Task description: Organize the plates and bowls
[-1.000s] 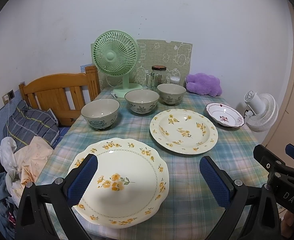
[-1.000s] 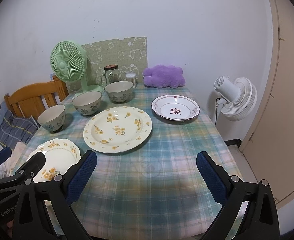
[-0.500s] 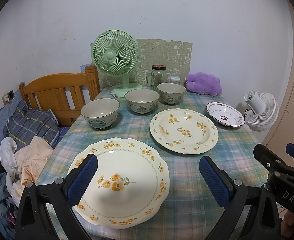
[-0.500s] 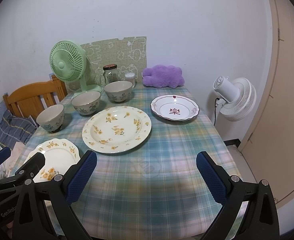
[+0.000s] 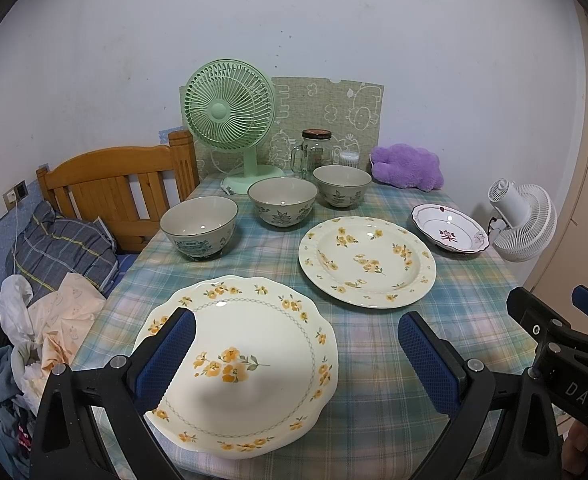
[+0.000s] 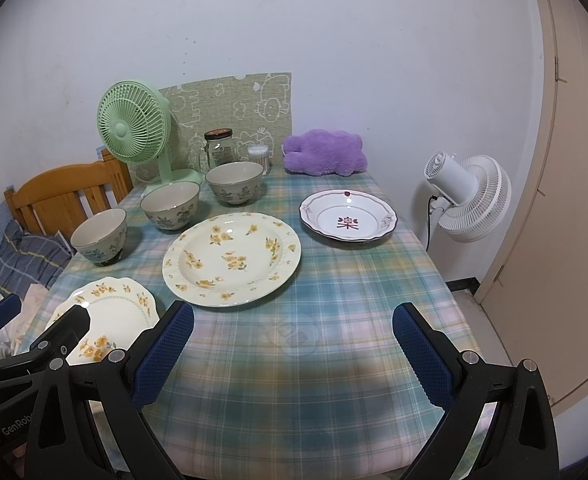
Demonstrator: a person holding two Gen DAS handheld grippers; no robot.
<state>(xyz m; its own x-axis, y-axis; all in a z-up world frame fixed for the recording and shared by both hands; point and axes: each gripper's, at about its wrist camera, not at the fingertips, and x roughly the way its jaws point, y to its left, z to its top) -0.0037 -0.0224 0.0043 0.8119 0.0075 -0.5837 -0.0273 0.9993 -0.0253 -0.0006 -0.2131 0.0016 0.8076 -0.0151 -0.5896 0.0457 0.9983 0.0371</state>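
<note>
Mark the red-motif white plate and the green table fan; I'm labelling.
red-motif white plate (image 6: 348,222), right wrist view, red centre motif.
green table fan (image 5: 229,111), left wrist view, grille hub.

plaid table (image 6: 334,360), three plates (image 6: 231,258), three bowls (image 6: 169,205)

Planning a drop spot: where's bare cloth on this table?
Widest bare cloth: near right part, in front of the round yellow-flower plate and red-motif plate. Narrower gap between those two plates. Crowded: back left, three bowls by the green fan; scalloped plate fills the near left.
</note>
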